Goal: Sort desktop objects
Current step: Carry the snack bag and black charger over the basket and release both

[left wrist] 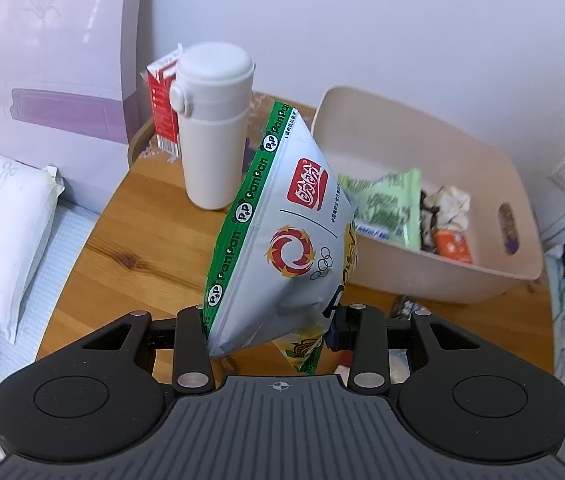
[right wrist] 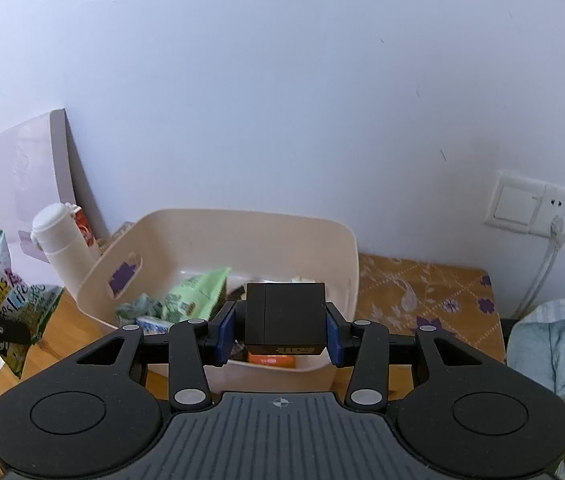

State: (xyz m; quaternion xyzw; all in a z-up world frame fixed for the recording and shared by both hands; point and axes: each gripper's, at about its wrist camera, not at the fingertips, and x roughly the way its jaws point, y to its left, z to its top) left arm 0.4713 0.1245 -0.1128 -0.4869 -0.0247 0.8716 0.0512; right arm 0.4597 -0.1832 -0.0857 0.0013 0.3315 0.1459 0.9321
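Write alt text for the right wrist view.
The right hand-held gripper clamps a black box between its blue pads, above a beige bin holding green packets. Behind the bin rises a pale wall; a white bottle stands to the left.

The snack bag [left wrist: 282, 240] is glossy foil-like film, creased and catching light, with a green printed seam; the white flask [left wrist: 216, 128] looks like smooth matt plastic; the beige bin [left wrist: 462, 280] is matt plastic with softly rounded walls; the table [left wrist: 146, 248] is varnished wood with visible grain and a knot; the black cube [right wrist: 285, 318] is smooth, faintly shiny plastic; the left gripper [left wrist: 270, 320] and right gripper [right wrist: 280, 330] are matt black plastic with metal rivets, the right's pads [right wrist: 226, 334] blue and rubbery; the patterned cloth [right wrist: 422, 296] looks woven.
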